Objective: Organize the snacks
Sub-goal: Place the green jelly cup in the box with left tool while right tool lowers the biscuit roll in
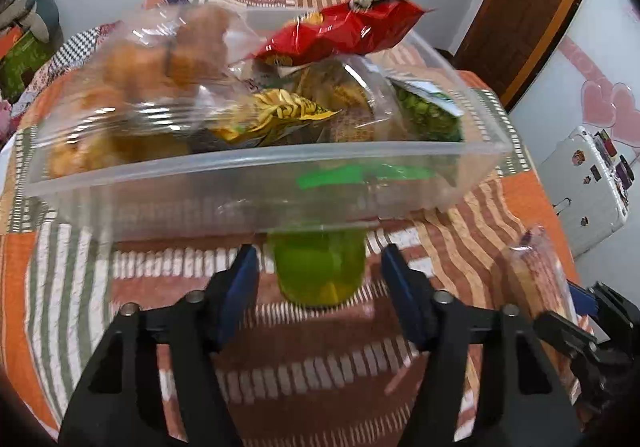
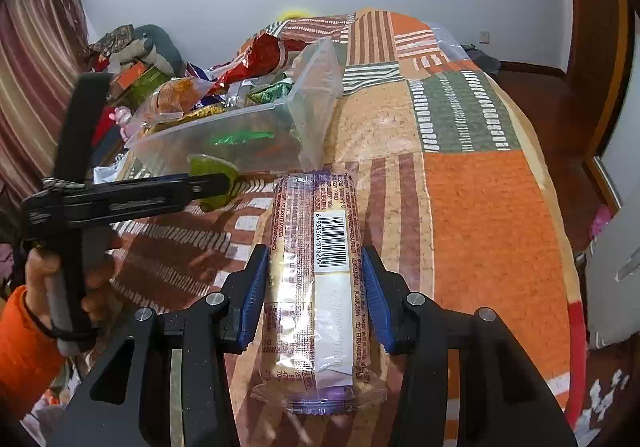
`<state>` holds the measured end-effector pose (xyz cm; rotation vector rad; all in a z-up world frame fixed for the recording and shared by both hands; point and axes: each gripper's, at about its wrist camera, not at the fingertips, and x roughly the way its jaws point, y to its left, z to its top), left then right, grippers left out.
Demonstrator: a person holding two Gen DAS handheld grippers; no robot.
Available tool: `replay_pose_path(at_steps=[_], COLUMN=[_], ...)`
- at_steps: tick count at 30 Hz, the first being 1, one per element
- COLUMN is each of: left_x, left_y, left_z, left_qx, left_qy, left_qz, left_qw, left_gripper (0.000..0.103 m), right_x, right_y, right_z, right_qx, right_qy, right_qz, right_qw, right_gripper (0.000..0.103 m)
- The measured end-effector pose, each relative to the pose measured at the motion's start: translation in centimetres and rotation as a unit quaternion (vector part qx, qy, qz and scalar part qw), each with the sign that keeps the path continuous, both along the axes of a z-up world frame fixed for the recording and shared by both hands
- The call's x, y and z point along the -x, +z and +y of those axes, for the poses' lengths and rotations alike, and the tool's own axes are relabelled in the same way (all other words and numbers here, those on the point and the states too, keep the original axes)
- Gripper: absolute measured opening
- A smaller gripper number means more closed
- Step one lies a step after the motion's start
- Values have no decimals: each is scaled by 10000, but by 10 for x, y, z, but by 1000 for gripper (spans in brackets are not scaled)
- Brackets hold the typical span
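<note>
The right gripper (image 2: 314, 297) is nearest, its jaws clamped on a long biscuit pack (image 2: 318, 287) with the barcode side up, held above the bed (image 2: 480, 207). To the pack's left, the left gripper (image 1: 318, 277) has its jaws apart on either side of a green jelly cup (image 1: 320, 271); I cannot tell whether the pads touch it. The cup lies on the quilt just before the clear tub (image 1: 256, 175). The tub, beyond the cup, holds a red bag (image 1: 340, 31), a yellow pack (image 1: 280, 113) and a bag of brown buns (image 1: 160, 59).
</note>
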<state>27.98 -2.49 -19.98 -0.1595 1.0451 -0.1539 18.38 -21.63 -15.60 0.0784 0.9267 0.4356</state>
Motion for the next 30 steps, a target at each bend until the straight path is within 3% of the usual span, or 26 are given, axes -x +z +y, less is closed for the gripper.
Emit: replay_pose_path(at_steps=[2,14,22,30], left_x=[-4,31,61,56], left_y=[-5,14,62,113], left_z=[0,0,25,43], left_qx=[5,-24,153,173], left_qy=[61,-199,-142,-131], left_qz=[1,-380,-894,-1383], left_qw=[10000,9991,9958,9902], left_gripper=[48,46,46,46], right_x=[-2,-15,-27,-46], right_y=[1,23,48,66], right_z=[2,11,29,50], right_qx=[-9,-149,-277,-401], right_qy=[3,-28,21,108], right_qz=[-11,-258,-562,-839], right_qw=[10000,9996,9980,9956], right_gripper=[42,42,42,42])
